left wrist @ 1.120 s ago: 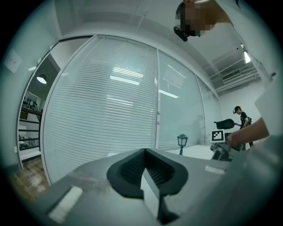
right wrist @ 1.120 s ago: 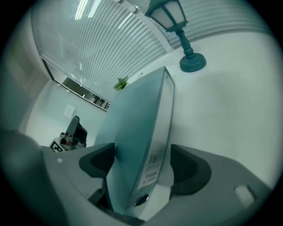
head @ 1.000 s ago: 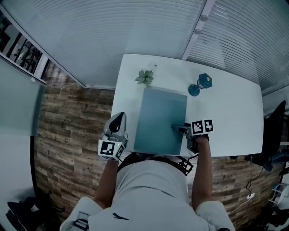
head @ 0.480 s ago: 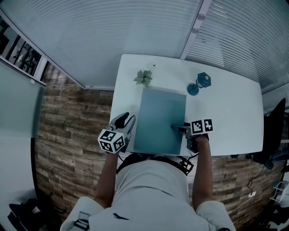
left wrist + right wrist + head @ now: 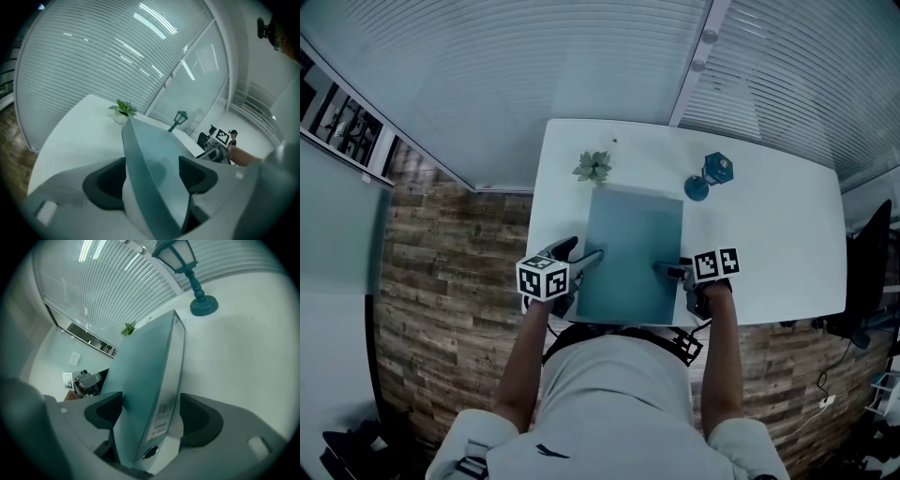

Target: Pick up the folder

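The flat teal-grey lever-arch folder (image 5: 633,246) lies at the white counter (image 5: 769,234) front edge, spine pinched by the right gripper (image 5: 667,269), while the left gripper (image 5: 581,255), jaws opening, straddles its thin edge untouched, probably for a level two-sided lift

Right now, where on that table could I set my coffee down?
The widest bare patch is the table's right end, beyond the folder and the lantern. A narrow strip runs left of the folder, this side of the plant, but the left tongs, jaws opening around the folder's edge, fill its near part. The right tongs crowd the folder's near right corner.
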{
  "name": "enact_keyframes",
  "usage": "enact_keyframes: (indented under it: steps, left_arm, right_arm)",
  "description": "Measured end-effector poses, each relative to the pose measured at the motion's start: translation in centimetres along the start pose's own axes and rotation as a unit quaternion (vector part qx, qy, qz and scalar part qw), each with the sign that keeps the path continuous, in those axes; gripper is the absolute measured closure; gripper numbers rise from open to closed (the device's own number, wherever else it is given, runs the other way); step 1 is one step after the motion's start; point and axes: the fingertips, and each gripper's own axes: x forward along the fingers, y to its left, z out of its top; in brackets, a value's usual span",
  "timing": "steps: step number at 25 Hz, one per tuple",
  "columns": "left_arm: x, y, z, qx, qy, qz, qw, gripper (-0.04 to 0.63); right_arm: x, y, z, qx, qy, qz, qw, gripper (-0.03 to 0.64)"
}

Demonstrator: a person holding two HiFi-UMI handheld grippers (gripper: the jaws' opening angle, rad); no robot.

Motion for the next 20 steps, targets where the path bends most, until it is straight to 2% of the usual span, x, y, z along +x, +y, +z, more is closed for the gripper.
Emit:
enact_keyframes:
  steps: [3,7,11,20]
  left_arm:
    - [1.4,-0.7,-1.1,-0.025,0.045,-0.025,0.9984,0.220]
    - [2.6,-0.6,-2.1,-0.027,0.085,-0.014,0.9960,0.204]
    - [3.1,-0.7,-1.8,-0.041,0.088,-0.015,0.9951,0.178]
    - [3.6,-0.9,-1.8,-0.060,0.081,-0.011,0.9948,0.187]
  right_arm:
    - [0.0,-0.1,0.0,-0.001,0.000,0.000,1.000,0.227]
    - [0.0,-0.1,0.0,-0.001,0.001,0.001,1.000,0.230]
    - [-0.1,-0.2,0.1,0.002,-0.002,0.007,1.000,0.239]
    - [-0.2,-0.2,0.1,-0.001,-0.001,0.009,1.000,0.242]
